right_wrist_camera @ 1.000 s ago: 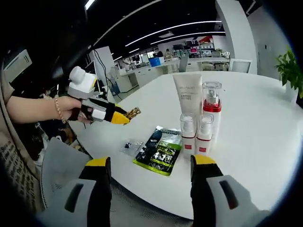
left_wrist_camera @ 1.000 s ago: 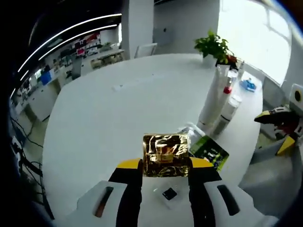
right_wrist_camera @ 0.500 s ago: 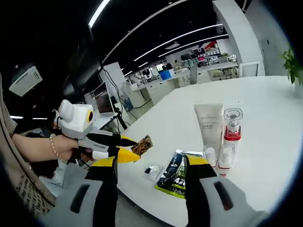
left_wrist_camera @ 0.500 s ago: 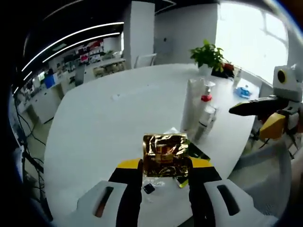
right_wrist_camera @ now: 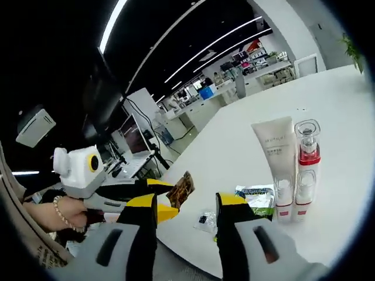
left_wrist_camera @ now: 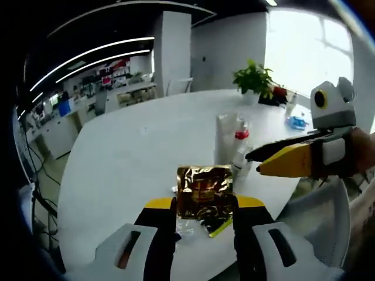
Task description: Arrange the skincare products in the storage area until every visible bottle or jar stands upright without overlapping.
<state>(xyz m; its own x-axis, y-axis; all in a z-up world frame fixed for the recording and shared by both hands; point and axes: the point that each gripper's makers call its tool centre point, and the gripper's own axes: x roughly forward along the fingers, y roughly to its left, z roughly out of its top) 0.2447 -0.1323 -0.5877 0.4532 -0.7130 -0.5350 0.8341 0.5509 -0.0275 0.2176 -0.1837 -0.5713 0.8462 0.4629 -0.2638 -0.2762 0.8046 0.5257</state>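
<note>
A crinkled gold foil sachet (left_wrist_camera: 205,191) was gripped in the left tool (left_wrist_camera: 205,205); the right tool (right_wrist_camera: 186,205) was held released. Upright white tube (right_wrist_camera: 274,158) and red-collared pump bottle (right_wrist_camera: 307,155) were standing; a green flat packet (right_wrist_camera: 256,196) was left lying on the white counter (right_wrist_camera: 234,146).

Green sachet (left_wrist_camera: 215,221): mostly hidden behind gold foil packet (left_wrist_camera: 205,191) in left gripper view; print unreadable; in right gripper view, right gripper (right_wrist_camera: 187,206) jaw covers part of it; tube (right_wrist_camera: 275,159) lettering too small to read.
</note>
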